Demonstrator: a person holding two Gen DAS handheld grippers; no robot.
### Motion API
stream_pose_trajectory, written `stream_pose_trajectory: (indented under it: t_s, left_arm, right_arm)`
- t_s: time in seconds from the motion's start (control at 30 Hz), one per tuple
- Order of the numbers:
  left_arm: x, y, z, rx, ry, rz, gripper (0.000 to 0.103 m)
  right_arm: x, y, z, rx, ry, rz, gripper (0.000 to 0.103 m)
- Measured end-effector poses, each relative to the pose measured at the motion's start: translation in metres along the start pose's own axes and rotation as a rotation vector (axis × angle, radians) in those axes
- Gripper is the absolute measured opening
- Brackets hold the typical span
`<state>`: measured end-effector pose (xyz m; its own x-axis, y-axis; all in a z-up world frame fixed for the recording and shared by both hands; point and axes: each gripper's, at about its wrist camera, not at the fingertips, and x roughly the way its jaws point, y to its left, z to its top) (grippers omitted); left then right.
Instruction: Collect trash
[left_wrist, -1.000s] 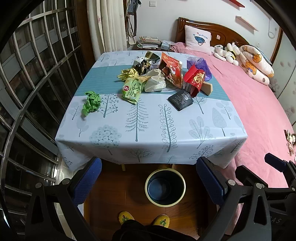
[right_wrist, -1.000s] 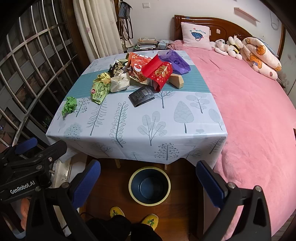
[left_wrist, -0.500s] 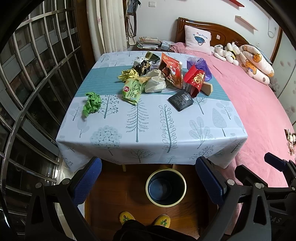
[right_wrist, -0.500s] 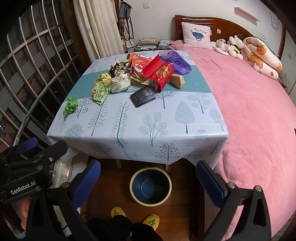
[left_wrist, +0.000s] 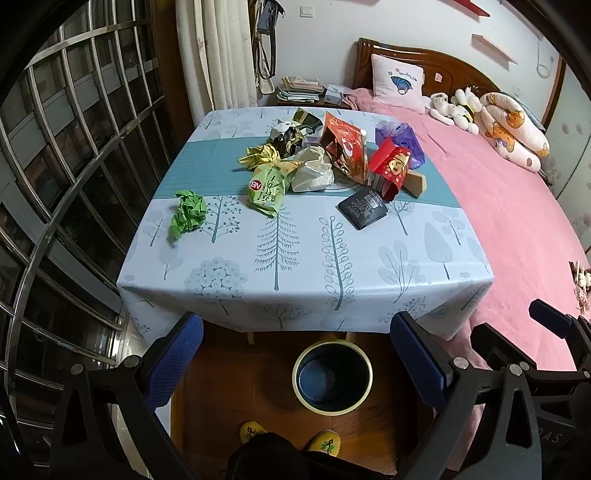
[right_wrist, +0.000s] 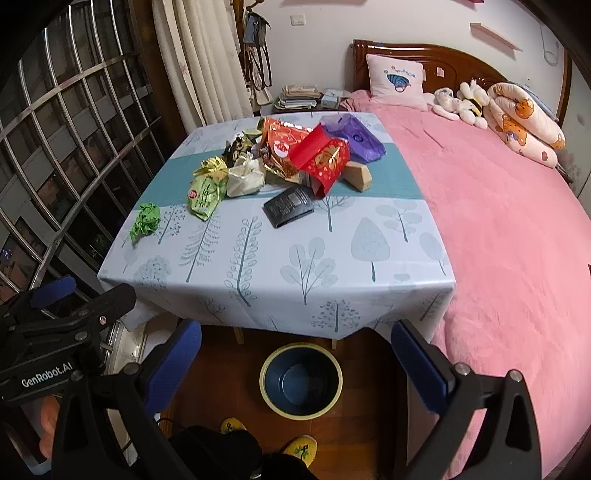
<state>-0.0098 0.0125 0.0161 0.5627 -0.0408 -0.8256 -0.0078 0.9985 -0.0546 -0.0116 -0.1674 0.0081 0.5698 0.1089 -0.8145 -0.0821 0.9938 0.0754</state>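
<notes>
Trash lies on a table with a tree-print cloth (left_wrist: 295, 258): a crumpled green paper (left_wrist: 188, 214), a green snack bag (left_wrist: 267, 188), a white crumpled bag (left_wrist: 314, 173), a red foil bag (left_wrist: 345, 147), a red packet (left_wrist: 393, 166), a purple bag (left_wrist: 400, 138) and a black wallet-like packet (left_wrist: 364, 206). A dark blue bin with a yellow rim (left_wrist: 332, 376) stands on the floor before the table. My left gripper (left_wrist: 295, 358) is open and empty above the bin. My right gripper (right_wrist: 295, 362) is open and empty too, over the bin (right_wrist: 301, 380).
A pink bed (left_wrist: 517, 221) with pillows and plush toys runs along the table's right side. A barred window (left_wrist: 55, 166) is on the left. A wooden block (left_wrist: 415, 182) lies among the trash. Yellow slippers (left_wrist: 288, 437) stand on the wood floor.
Both grippers have drifted slightly; the view shifts a little. Both stay open and empty.
</notes>
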Motion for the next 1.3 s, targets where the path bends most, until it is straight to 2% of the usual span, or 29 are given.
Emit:
stream_pose_trajectory:
  t_s: [0.2,0.23,0.47,0.53,0.67,0.87,0.97,1.07,1.23,1.3]
  left_arm:
    - [0.003,0.013,0.013,-0.023,-0.018,0.008,0.100]
    - [0.004,0.016,0.016,-0.030,-0.020,0.011,0.100]
    - [0.027,0.056,0.045,-0.097,-0.011,0.028,0.100]
    - [0.037,0.071,0.058,-0.116,0.001,0.031,0.100]
    - [0.059,0.110,0.084,-0.160,0.020,0.048,0.100]
    - [0.112,0.164,0.126,-0.185,0.089,0.050,0.100]
    - [0.151,0.182,0.141,-0.165,0.154,0.032,0.100]
    - [0.184,0.193,0.149,-0.145,0.218,0.019,0.100]
    - [0.230,0.203,0.154,-0.093,0.298,0.003,0.100]
    - [0.246,0.207,0.154,-0.076,0.331,-0.006,0.100]
  right_arm:
    - [0.004,0.009,0.012,-0.017,-0.026,0.014,0.099]
    - [0.005,0.010,0.014,-0.037,-0.026,0.044,0.098]
    - [0.022,0.033,0.041,-0.039,-0.040,0.066,0.093]
    - [0.033,0.043,0.051,-0.031,-0.025,0.092,0.093]
    - [0.062,0.069,0.072,-0.042,0.031,0.125,0.085]
    - [0.109,0.108,0.110,-0.011,0.073,0.158,0.079]
    - [0.137,0.123,0.127,0.017,0.099,0.173,0.079]
    - [0.166,0.136,0.141,0.048,0.131,0.196,0.079]
    - [0.215,0.156,0.157,0.079,0.169,0.175,0.079]
    - [0.232,0.158,0.160,0.103,0.187,0.171,0.075]
